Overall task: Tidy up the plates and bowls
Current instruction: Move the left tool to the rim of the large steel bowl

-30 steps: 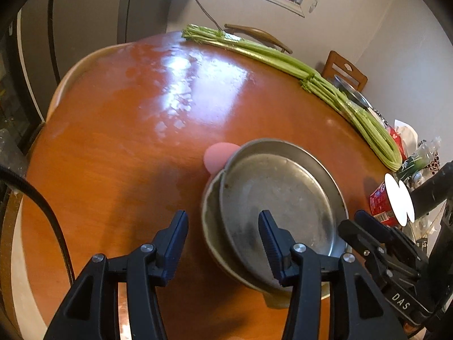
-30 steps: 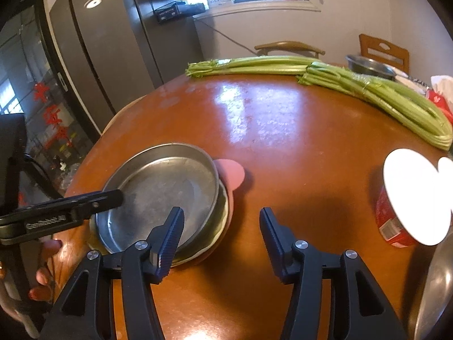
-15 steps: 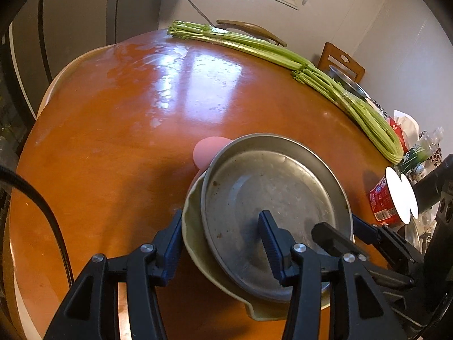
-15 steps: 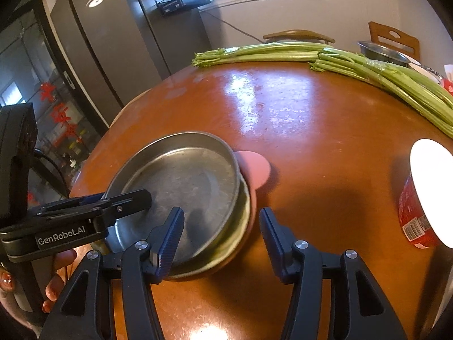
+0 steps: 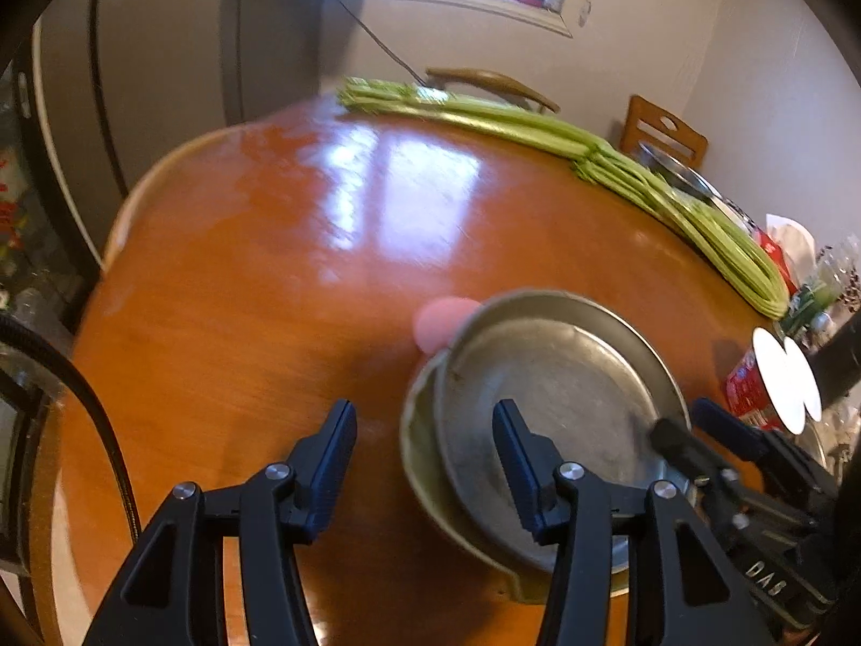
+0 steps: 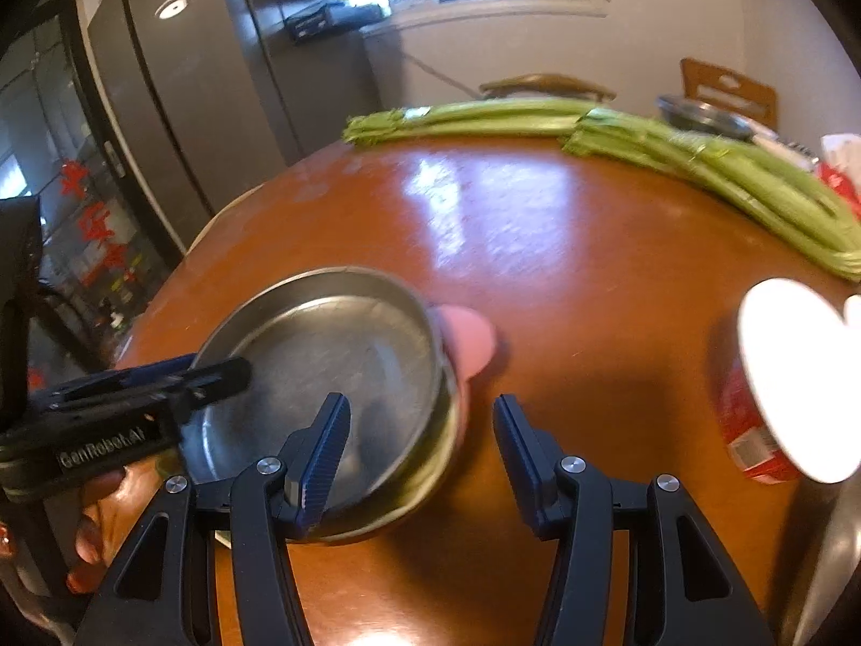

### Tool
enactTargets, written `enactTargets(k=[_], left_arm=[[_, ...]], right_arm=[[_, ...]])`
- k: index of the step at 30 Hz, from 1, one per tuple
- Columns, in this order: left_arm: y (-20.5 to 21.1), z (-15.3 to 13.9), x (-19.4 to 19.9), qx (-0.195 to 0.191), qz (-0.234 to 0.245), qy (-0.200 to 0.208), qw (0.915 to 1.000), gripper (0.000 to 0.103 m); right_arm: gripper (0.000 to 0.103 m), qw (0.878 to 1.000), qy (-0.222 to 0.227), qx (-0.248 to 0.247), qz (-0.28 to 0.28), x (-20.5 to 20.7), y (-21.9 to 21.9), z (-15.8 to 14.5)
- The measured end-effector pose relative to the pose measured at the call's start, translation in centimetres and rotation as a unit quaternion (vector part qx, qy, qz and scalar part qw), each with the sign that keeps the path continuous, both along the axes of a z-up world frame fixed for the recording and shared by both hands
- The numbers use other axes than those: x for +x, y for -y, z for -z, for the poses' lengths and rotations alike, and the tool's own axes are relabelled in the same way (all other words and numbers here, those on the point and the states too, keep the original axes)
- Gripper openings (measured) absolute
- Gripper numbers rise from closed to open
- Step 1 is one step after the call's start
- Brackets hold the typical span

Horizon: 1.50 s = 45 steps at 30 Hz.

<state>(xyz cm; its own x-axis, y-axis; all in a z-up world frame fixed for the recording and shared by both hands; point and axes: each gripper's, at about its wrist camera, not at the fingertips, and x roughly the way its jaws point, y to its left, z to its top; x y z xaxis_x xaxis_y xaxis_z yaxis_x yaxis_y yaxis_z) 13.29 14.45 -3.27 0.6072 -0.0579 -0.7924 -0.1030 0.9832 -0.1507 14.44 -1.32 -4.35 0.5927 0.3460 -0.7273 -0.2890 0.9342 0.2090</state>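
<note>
Left gripper (image 5: 425, 463): jaws spread, straddling the near-left rim of the metal plate (image 5: 554, 404). Right gripper (image 6: 420, 447): jaws spread, straddling the plate's right edge. Plate sits nested in a pale green bowl (image 5: 425, 463) atop a pink dish (image 5: 441, 320) on the wooden table (image 5: 269, 280). Celery (image 5: 538, 132) lies well apart.

Dull metal pan (image 5: 559, 377), glossy wooden table (image 5: 301, 247)
</note>
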Motion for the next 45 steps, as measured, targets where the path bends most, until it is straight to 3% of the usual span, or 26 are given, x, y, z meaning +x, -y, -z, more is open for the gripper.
enactTargets(k=[22,45], left_arm=[[6.6,-4.6,-3.6,0.022,0.032,0.05,0.998,0.053],[19.9,-5.7,-3.8,0.041,0.124,0.073,0.9887,0.053]], right_arm=[[0.058,0.996,0.082,-0.027,0.028,-5.3,5.5,-3.8],[0.058,0.99,0.086,-0.023,0.109,-8.4,17.4,-3.9]])
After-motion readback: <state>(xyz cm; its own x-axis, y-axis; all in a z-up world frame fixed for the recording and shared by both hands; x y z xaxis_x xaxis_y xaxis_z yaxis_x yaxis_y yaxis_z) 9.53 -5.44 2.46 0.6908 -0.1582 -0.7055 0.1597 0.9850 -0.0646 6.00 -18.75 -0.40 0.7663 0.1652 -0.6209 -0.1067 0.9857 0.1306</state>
